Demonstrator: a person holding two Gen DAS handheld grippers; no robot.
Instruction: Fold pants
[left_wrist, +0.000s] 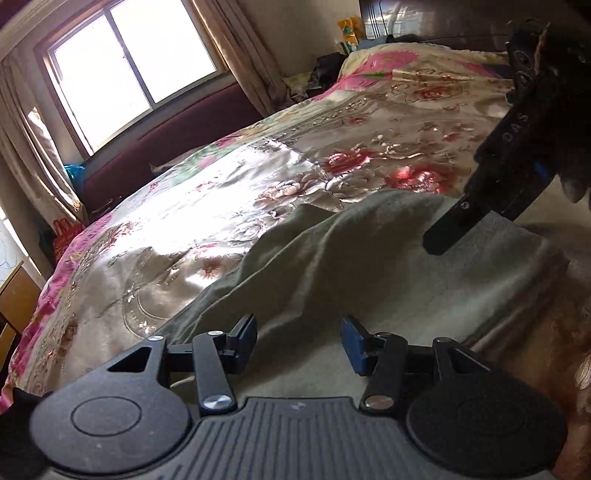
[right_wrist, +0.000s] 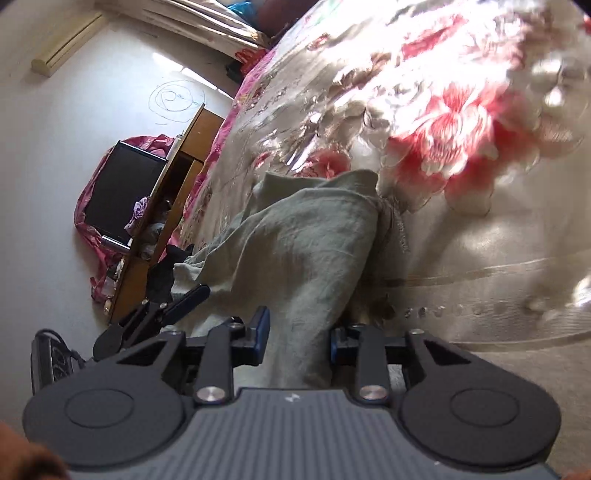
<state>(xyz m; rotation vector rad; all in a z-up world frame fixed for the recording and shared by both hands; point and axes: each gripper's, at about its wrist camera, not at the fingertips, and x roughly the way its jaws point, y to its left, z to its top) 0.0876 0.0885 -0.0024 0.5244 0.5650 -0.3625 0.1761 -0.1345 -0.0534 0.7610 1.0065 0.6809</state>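
Observation:
Grey-green pants (left_wrist: 369, 266) lie in a loose folded heap on a shiny floral bedspread (left_wrist: 221, 192). My left gripper (left_wrist: 299, 343) is open, its fingers low over the near part of the pants with nothing between them. My right gripper (right_wrist: 295, 336) is also open, with a fold of the pants (right_wrist: 303, 251) lying between its fingers, not pinched. In the left wrist view the right gripper (left_wrist: 476, 218) comes down from the upper right, a finger resting on the cloth. The left gripper (right_wrist: 173, 302) shows at the left edge of the pants in the right wrist view.
A dark headboard (left_wrist: 424, 37) and a pile of things stand at the far end of the bed. A window (left_wrist: 129, 62) with curtains is on the far left. A wooden cabinet (right_wrist: 177, 206) and a black screen (right_wrist: 122, 195) stand beside the bed.

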